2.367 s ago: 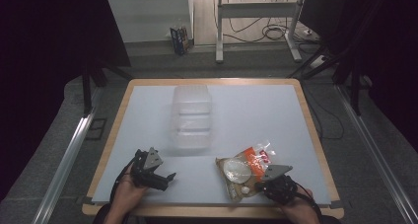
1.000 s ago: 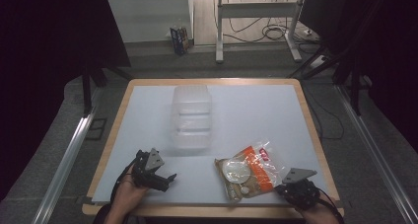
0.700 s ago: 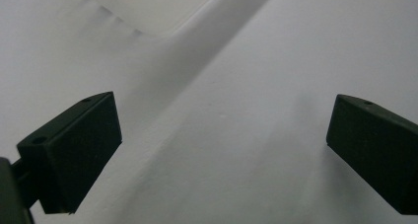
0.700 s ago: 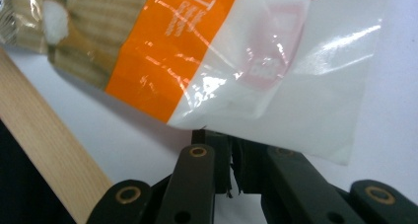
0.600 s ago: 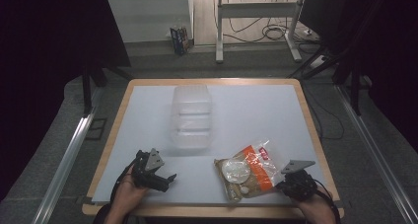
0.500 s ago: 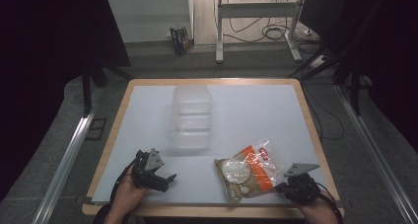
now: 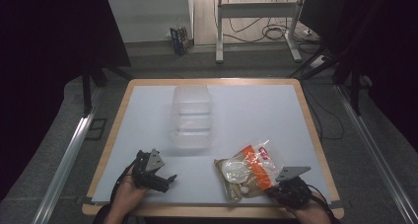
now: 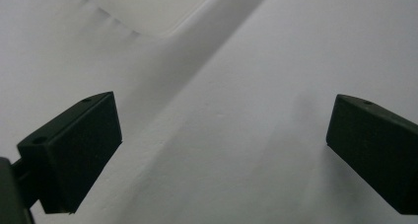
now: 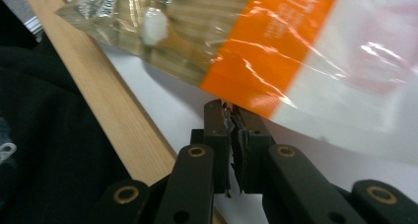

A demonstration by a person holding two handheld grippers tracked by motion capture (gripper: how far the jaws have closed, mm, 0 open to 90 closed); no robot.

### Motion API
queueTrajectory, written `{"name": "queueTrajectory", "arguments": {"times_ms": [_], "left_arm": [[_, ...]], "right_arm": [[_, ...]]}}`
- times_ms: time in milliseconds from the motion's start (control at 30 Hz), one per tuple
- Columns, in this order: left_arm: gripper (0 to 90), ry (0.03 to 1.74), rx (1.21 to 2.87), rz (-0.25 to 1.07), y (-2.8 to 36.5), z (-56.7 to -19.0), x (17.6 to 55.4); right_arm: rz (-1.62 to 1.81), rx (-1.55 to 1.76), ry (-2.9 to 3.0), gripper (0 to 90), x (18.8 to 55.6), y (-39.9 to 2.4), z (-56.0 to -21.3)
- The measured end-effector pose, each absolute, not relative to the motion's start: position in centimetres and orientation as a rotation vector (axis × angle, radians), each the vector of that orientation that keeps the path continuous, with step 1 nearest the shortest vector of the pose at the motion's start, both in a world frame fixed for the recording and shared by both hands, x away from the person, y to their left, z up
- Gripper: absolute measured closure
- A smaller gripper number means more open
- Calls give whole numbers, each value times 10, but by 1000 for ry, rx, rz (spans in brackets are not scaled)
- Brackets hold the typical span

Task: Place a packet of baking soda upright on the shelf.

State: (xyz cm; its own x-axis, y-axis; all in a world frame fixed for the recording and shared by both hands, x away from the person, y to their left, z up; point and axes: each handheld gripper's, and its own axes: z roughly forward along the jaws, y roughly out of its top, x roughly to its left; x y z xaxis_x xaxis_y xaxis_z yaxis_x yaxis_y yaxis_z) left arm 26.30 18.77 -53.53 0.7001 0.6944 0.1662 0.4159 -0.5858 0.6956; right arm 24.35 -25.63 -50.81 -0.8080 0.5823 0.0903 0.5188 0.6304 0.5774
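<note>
A snack bag [image 7: 246, 170], clear with an orange band and round pale pieces inside, lies at the table's near right. In the right gripper view its film [image 9: 296, 41] spans the top, and my right gripper [image 9: 231, 108] is shut with its tips pinching the bag's lower edge. In the high view that right gripper [image 7: 273, 188] sits at the bag's near right corner, by the wooden rim. My left gripper [image 7: 166, 180] rests at the near left, open, with only bare table between its jaws [image 8: 224, 150].
A clear plastic container [image 7: 192, 118] stands mid-table, beyond the left gripper; its pale corner [image 8: 148, 12] shows in the left gripper view. The white table has a wooden rim [image 7: 212, 81]. A dark sleeve [image 9: 49, 135] lies past the near edge.
The right gripper has drawn back from over the bag's corner, rightward and toward the near edge, then held almost still. The left gripper has not moved.
</note>
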Motion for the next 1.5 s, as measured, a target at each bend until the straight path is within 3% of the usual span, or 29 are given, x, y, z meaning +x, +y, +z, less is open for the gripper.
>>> {"name": "queueTrajectory", "arguments": {"times_ms": [267,467,1000,1500], "left_arm": [[5,841,2263,568,187,-535,263],[5,837,2265,568,187,-535,263],[5,826,2281,573,186,-535,262],[5,821,2275,581,186,-535,262]], "right_arm": [[946,927,2773,822,242,-250,-510],[989,952,2769,753,244,-250,-509],[975,1000,2725,732,266,-251,-505],[904,1080,2503,165,284,-287,-468]]}}
